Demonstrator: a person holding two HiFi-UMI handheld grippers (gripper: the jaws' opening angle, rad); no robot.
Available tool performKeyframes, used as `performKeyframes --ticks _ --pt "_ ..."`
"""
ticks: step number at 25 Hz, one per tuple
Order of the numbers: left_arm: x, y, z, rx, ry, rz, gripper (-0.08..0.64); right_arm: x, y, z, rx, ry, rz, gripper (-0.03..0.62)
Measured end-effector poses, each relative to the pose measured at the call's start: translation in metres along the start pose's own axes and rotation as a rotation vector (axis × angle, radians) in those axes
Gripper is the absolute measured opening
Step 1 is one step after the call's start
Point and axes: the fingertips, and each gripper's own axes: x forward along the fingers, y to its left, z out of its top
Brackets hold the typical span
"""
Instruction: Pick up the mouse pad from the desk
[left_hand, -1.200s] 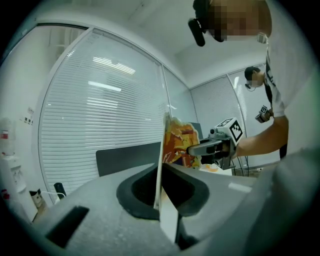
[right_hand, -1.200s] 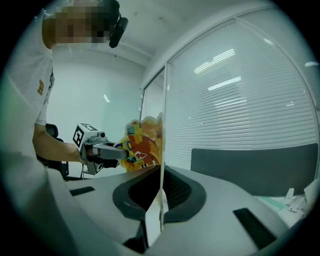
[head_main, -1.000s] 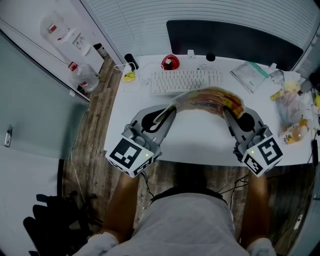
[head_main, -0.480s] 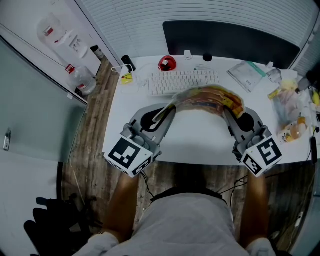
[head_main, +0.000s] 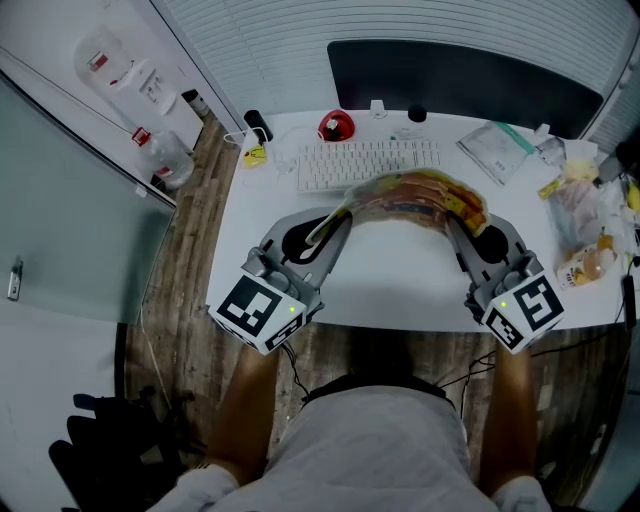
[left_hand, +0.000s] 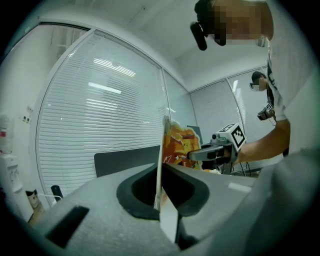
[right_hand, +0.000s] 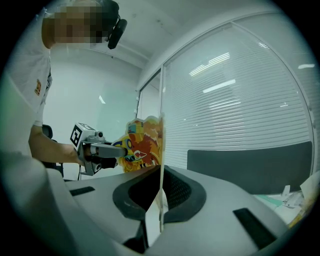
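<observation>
The mouse pad (head_main: 415, 195) is a thin sheet printed in orange, yellow and red. It hangs bowed upward in the air above the white desk (head_main: 400, 280), held by both ends. My left gripper (head_main: 338, 216) is shut on its left edge, and my right gripper (head_main: 452, 222) is shut on its right edge. In the left gripper view the mouse pad (left_hand: 177, 145) stands edge-on between the jaws, with the right gripper (left_hand: 200, 154) gripping its far end. In the right gripper view the mouse pad (right_hand: 145, 142) runs off to the left gripper (right_hand: 125, 148).
A white keyboard (head_main: 367, 164) lies just beyond the pad, with a red object (head_main: 335, 126) and a dark monitor (head_main: 465, 85) behind it. Plastic bags and snacks (head_main: 580, 215) crowd the desk's right end. White blinds line the far wall. A water dispenser (head_main: 130, 85) stands far left.
</observation>
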Motion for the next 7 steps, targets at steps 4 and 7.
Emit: performKeyframes --ticks 4,7 --pt "0.0006 -0.0002 0.0003 0.0 0.001 0.0 0.023 -0.0001 -0.0006 0.0001 -0.001 0.001 0.001 0.018" --pt "0.001 -0.0002 0.0007 0.001 0.0 0.0 0.023 -0.0002 -0.0015 0.0004 0.0 0.001 0.0 0.018"
